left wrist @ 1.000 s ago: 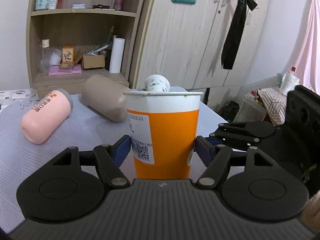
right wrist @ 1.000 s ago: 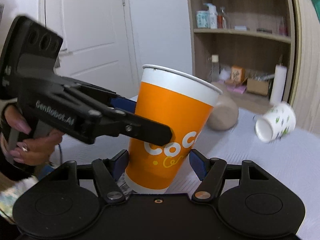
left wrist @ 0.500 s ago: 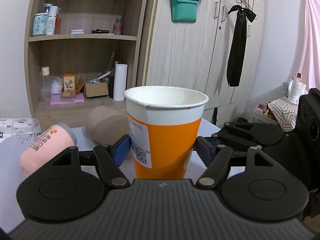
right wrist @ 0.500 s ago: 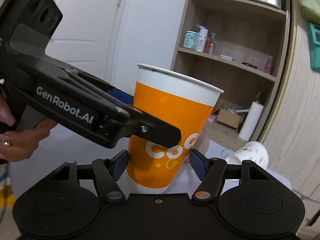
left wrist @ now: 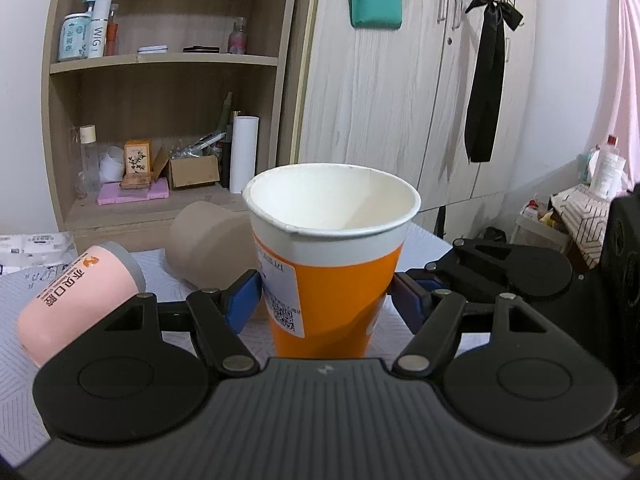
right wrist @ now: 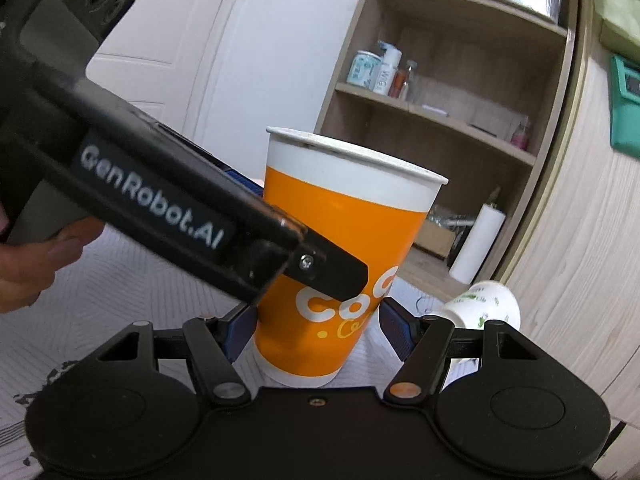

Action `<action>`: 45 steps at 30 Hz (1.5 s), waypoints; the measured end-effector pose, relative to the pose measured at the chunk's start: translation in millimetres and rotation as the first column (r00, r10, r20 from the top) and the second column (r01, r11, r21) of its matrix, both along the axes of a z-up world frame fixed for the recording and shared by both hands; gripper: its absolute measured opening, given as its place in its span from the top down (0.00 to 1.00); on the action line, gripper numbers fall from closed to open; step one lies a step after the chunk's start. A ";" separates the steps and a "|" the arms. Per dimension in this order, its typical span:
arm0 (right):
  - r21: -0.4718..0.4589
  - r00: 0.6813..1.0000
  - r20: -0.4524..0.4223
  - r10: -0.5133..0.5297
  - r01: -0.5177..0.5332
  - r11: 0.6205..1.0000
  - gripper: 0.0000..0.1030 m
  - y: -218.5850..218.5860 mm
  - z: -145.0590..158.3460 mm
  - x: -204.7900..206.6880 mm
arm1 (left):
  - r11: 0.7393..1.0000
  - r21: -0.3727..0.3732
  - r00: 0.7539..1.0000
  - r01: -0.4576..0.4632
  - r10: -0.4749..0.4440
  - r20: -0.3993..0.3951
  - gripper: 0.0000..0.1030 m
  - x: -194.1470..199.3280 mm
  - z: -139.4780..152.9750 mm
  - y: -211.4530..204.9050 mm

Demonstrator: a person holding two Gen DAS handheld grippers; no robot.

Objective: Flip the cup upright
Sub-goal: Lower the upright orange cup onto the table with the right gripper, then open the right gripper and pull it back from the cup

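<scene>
Versus half a second ago: left wrist camera now sits higher and looks down into the orange-and-white paper cup, so the white inside is visible; the white floral mug has dropped to lower right in the right view.

Surface: table with pale patterned cloth. Pink cylindrical tumbler with grey rim lies on its side at left of the left view, beige rounded cup on its side behind it. Floral mug also on its side. Open wooden shelf unit with bottles and boxes at upper left, light wood wardrobe with a teal box and black ribbon to its right.

Left claw: blue pads spread wide. Left pad is right at the cup wall, contact unclear; right pad has a visible gap. Not clamped.

Right claw: also spread, pads either side of the cup base; left pad close to it, the right one clear.

Cup stands upright, mouth up, centre frame in both views, between both claws. Whether its base rests on the table cannot be told.
</scene>
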State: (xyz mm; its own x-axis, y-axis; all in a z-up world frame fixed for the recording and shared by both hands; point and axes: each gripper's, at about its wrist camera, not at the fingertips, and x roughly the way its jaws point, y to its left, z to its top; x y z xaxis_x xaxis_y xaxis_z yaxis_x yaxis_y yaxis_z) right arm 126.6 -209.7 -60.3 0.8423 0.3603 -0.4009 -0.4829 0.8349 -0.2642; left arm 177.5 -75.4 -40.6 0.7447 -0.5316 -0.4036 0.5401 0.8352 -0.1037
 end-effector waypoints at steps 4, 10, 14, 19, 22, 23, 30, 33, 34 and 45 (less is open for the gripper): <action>0.025 1.000 -0.022 0.000 0.000 1.000 0.30 -5.3 -2.3 2.3 | 1.000 0.013 1.000 0.014 -0.014 0.015 0.32 -2.4 -2.2 -3.6; 0.032 1.000 -0.028 0.000 0.001 0.999 0.30 -4.9 -2.1 -1.0 | 1.000 0.018 1.000 0.012 -0.012 0.007 0.31 -5.7 -0.1 -4.7; 0.077 0.999 -0.047 -0.006 0.010 0.997 0.24 -8.8 -0.5 0.1 | 1.000 -0.008 0.999 0.013 -0.013 -0.039 0.30 -5.7 0.0 -1.2; 0.126 0.997 -0.060 -0.038 0.045 0.991 0.22 -17.2 0.9 -6.0 | 1.000 -0.020 0.997 -0.024 0.022 -0.080 0.24 -10.2 -4.2 4.2; 0.150 0.996 -0.072 -0.055 0.066 0.987 0.21 -21.6 1.0 -12.5 | 0.998 -0.041 0.993 -0.055 0.050 -0.105 0.23 -16.6 -4.1 10.8; 0.158 0.995 -0.073 -0.063 0.074 0.985 0.20 -23.2 0.8 -15.4 | 0.997 -0.047 0.992 -0.066 0.060 -0.114 0.22 -19.2 -4.4 13.5; 0.213 0.990 -0.073 -0.117 0.130 0.968 0.20 -34.0 4.5 -35.4 | 0.987 -0.013 0.981 -0.158 0.156 -0.119 0.22 -47.9 -1.0 21.4; 0.225 0.989 -0.050 -0.140 0.148 0.963 0.20 -37.9 11.3 -49.0 | 0.979 -0.008 0.975 -0.203 0.201 -0.099 0.22 -63.9 6.2 27.5; 0.231 0.989 -0.041 -0.145 0.151 0.961 0.20 -39.1 14.7 -54.4 | 0.976 -0.009 0.972 -0.218 0.216 -0.089 0.22 -70.6 9.2 29.8; 0.356 0.973 0.038 -0.226 0.198 0.913 0.20 -53.1 62.5 -120.3 | 0.932 0.040 0.932 -0.360 0.361 -0.025 0.22 -140.0 43.6 46.7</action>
